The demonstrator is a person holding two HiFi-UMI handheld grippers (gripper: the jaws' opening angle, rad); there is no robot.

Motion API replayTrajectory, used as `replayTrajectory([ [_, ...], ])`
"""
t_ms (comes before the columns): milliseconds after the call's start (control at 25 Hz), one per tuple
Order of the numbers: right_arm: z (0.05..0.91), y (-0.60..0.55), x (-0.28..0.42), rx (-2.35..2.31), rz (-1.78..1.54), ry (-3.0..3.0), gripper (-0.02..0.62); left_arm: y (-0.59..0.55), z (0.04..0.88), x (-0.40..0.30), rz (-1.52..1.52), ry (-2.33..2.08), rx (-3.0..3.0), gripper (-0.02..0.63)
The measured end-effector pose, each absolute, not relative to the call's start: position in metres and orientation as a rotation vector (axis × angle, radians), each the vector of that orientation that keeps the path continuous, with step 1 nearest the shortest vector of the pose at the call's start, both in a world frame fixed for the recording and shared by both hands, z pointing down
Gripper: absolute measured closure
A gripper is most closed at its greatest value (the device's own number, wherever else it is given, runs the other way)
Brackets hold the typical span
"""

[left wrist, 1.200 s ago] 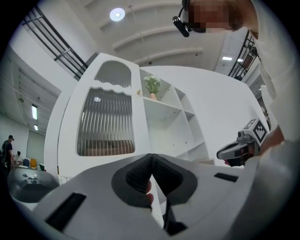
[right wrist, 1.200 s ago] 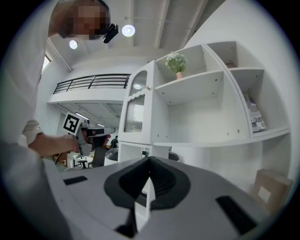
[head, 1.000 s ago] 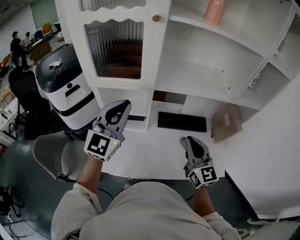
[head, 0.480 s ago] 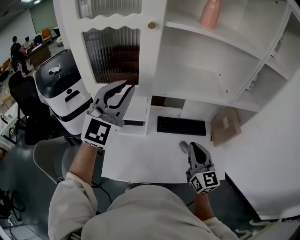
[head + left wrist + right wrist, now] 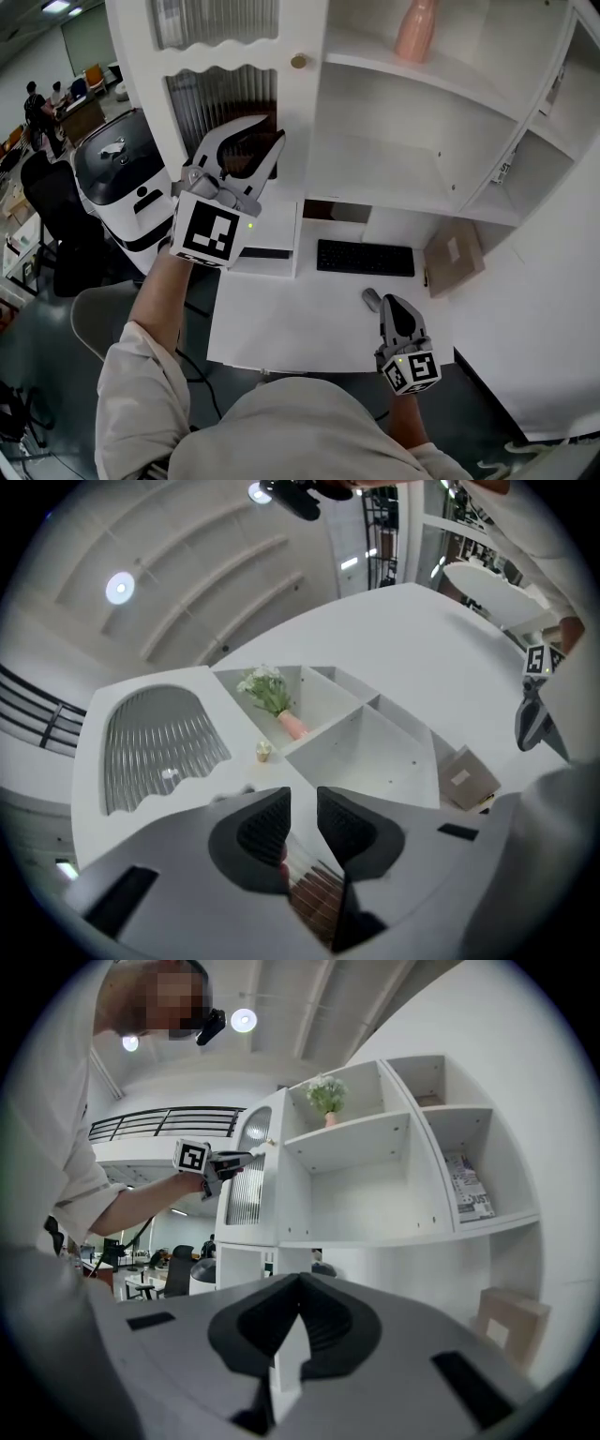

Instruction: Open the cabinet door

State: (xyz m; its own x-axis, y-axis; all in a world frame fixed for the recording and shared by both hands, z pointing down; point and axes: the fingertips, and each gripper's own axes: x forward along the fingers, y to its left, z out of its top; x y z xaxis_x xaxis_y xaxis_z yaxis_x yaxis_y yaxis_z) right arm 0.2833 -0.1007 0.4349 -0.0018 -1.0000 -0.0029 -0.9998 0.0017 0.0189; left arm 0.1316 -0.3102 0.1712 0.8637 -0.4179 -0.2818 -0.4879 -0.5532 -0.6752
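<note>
White-framed and ribbed-glassed, the cabinet door point(image 5: 225, 103) looks shut at the left end of the cabinet. Its small brass knob point(image 5: 298, 61) sits high on the door's right edge. As I read it, none of the opening has been done yet.

The left gripper point(image 5: 267, 129) is up in front of the glass, below and to the left of the knob and apart from it. Its jaws have just been opening and stand partway apart with nothing between them. The right gripper point(image 5: 392, 305) hangs low over the desk point(image 5: 281, 328), near its front right corner, with its jaws pressed together and empty.

What's left is to reach the knob, close on it and swing the door out.
</note>
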Motion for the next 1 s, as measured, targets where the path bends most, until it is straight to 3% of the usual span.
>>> replayTrajectory([
  [440, 0.441, -0.077, 0.304, 2.309, 0.008, -2.149, 0.592, -0.324, 0.112, 0.152, 0.029, 0.708, -1.940, 0.483],
  [1000, 0.443, -0.057, 0.317, 2.381, 0.021, -2.109, 0.591, -0.336, 0.099, 0.179, -0.132, 0.673, -1.804, 0.454],
])
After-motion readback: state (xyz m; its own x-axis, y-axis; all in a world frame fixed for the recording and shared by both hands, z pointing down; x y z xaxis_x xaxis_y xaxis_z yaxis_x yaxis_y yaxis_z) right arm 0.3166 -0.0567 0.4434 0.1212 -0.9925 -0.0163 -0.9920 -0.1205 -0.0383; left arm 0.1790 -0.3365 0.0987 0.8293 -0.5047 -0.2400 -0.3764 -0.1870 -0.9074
